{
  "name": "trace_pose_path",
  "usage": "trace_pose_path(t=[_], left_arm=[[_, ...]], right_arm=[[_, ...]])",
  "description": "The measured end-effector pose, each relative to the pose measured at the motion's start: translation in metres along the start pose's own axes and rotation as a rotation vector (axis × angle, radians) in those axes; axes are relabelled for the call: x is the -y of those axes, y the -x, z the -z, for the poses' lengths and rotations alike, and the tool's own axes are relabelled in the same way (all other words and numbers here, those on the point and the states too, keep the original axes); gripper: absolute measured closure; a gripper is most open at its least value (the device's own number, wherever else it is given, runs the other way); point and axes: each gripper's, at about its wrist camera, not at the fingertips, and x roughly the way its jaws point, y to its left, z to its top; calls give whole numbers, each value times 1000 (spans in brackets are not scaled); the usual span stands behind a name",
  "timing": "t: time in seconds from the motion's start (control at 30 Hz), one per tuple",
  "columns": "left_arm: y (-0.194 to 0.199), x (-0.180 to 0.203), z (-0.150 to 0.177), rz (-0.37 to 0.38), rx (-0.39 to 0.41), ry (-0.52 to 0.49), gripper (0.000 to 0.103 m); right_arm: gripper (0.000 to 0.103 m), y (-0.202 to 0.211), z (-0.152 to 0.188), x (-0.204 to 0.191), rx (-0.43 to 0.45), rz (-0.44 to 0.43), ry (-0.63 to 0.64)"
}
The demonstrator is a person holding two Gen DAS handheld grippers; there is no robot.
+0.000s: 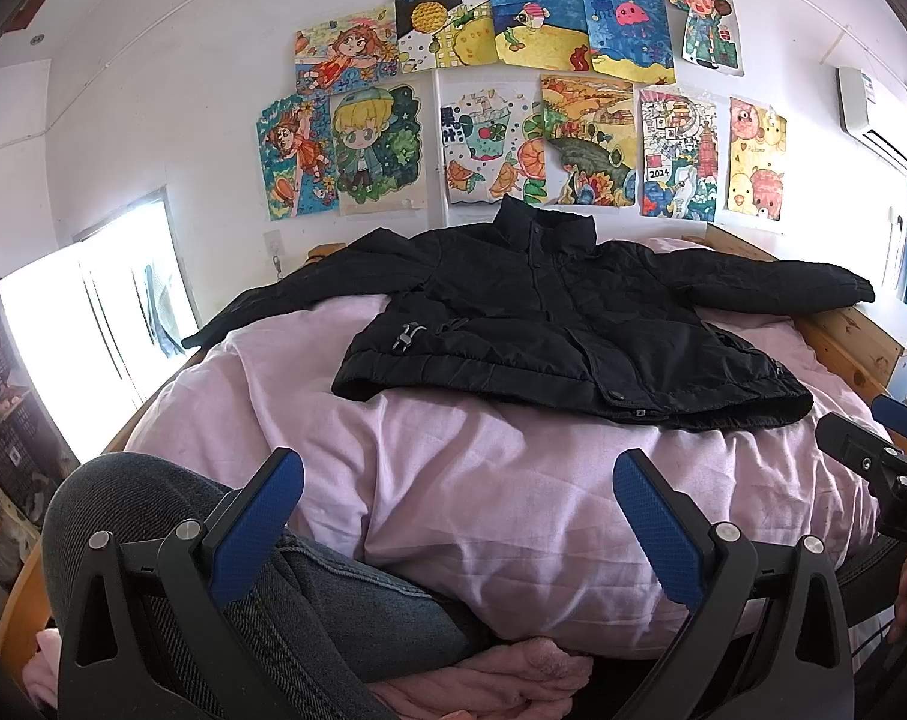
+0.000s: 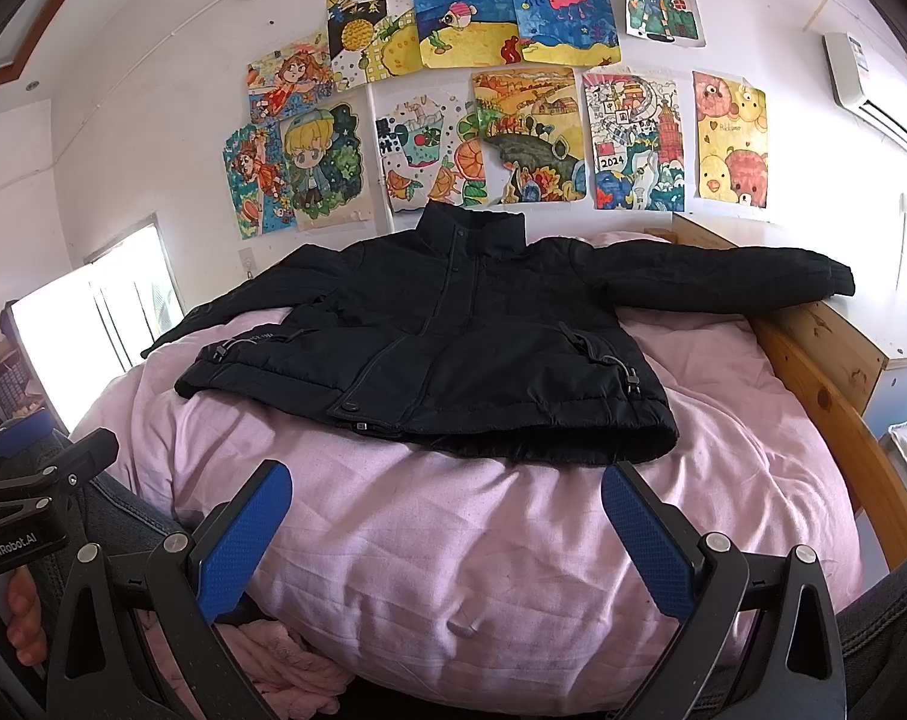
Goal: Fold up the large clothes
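Observation:
A black padded jacket (image 1: 543, 312) lies flat, front up, on a pink duvet (image 1: 501, 492), collar toward the wall, both sleeves spread out sideways. It also shows in the right wrist view (image 2: 453, 342). My left gripper (image 1: 459, 468) is open and empty, held above the near edge of the duvet, short of the jacket's hem. My right gripper (image 2: 447, 480) is open and empty, its right fingertip (image 2: 627, 492) just below the hem. The right gripper also shows at the right edge of the left wrist view (image 1: 885, 444).
A wooden bed frame (image 2: 813, 372) runs along the right side, with the right sleeve's cuff resting on it. Children's drawings (image 1: 513, 102) cover the wall behind. A bright window (image 1: 87, 324) is at the left. A jeans-clad knee (image 1: 153, 504) is at the lower left.

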Motion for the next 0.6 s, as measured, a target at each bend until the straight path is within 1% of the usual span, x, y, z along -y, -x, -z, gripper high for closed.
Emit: trace_pose_path(t=[0.2, 0.33, 0.5, 0.53, 0.6], left_arm=[[0, -1, 1, -2, -3, -1, 2], [-3, -2, 2, -20, -18, 2, 2], [-10, -4, -1, -25, -62, 23, 2], [-11, -4, -3, -25, -74, 27, 2], [-16, -5, -10, -15, -104, 25, 2]], right_arm=[[0, 0, 0, 0, 0, -1, -1], [0, -1, -1, 1, -2, -2, -3], [0, -1, -1, 2, -12, 1, -12], [0, -2, 7, 3, -24, -4, -29], [0, -11, 8, 7, -54, -7, -63]])
